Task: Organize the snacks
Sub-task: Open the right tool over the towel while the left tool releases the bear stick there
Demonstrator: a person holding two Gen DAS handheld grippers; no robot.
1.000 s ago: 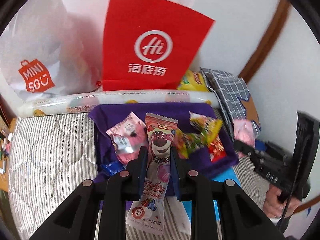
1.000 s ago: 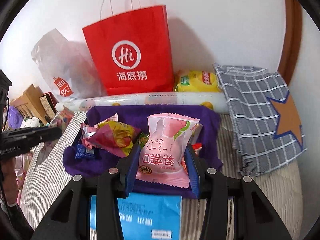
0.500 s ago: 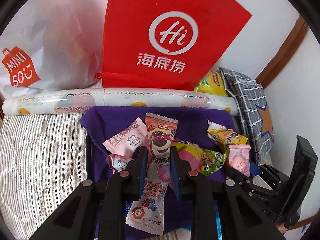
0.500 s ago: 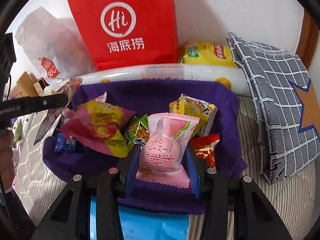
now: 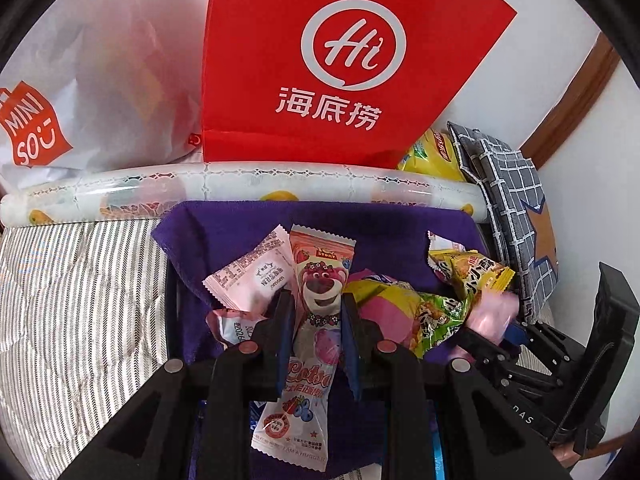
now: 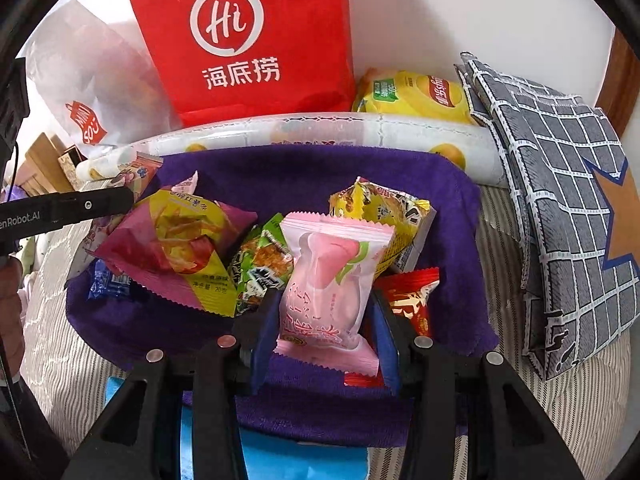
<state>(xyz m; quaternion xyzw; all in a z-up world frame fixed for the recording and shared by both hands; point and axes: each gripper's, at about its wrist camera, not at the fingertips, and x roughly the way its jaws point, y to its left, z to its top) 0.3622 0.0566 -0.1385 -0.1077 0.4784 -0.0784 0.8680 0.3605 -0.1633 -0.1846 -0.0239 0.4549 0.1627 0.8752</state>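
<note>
Mid-task, judging by layout. Left gripper [image 5: 314, 312] clamped on bear lollipop pack [image 5: 310, 332], frame centre. Right gripper [image 6: 326, 312] clamped on pink peach pack [image 6: 330, 292], centre, over purple-lined bin [image 6: 304, 168]. Several snacks already inside. Both held packs not yet dropped.

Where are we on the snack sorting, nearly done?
Well along, not finished. Done: several packets already lie in the purple-cloth-lined tray, including the sweet-potato chip bag and a red packet. In hand: left gripper holds the bear lollipop packet, right gripper the pink peach sweet packet, both above the tray. Left: release both.
</note>
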